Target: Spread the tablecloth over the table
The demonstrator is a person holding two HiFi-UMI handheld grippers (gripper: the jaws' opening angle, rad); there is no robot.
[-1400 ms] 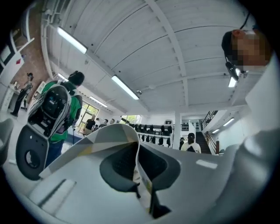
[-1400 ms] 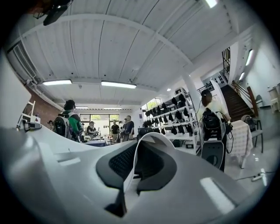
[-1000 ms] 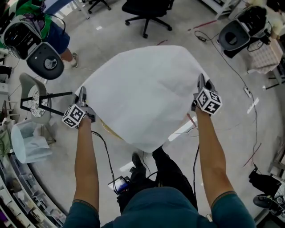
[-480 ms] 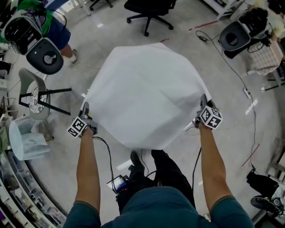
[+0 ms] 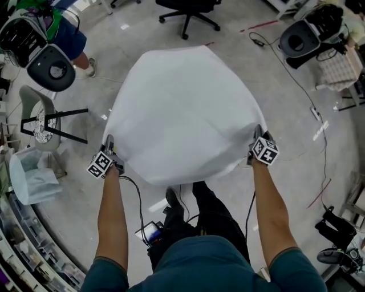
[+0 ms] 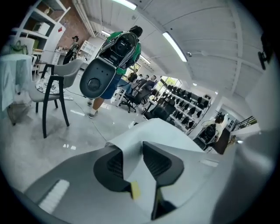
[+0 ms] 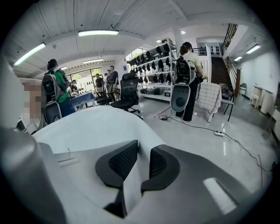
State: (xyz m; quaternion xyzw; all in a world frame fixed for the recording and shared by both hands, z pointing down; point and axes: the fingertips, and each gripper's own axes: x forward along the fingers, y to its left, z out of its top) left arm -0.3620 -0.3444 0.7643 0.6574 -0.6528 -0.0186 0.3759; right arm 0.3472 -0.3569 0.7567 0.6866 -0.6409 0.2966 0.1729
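The white tablecloth point(image 5: 182, 114) lies spread in a broad dome ahead of me, and the table beneath it is hidden. My left gripper point(image 5: 108, 142) is at the cloth's near left corner. In the left gripper view its jaws point(image 6: 133, 153) are opening, with a fold of the tablecloth point(image 6: 162, 131) still running loosely between the pads. My right gripper point(image 5: 258, 134) holds the near right corner. In the right gripper view it point(image 7: 143, 159) is shut on a strip of the tablecloth point(image 7: 96, 127).
A black office chair point(image 5: 188, 8) stands beyond the cloth. At the left are a grey chair with black legs point(image 5: 40, 120), a person wearing a backpack rig point(image 5: 34, 40) and a white bag point(image 5: 31, 177). Cables and a power strip point(image 5: 315, 114) lie on the floor at the right.
Both grippers have come down and back toward me with the cloth's corners. The billowing cloth has sunk and flattened, and its far edge reaches farther out.
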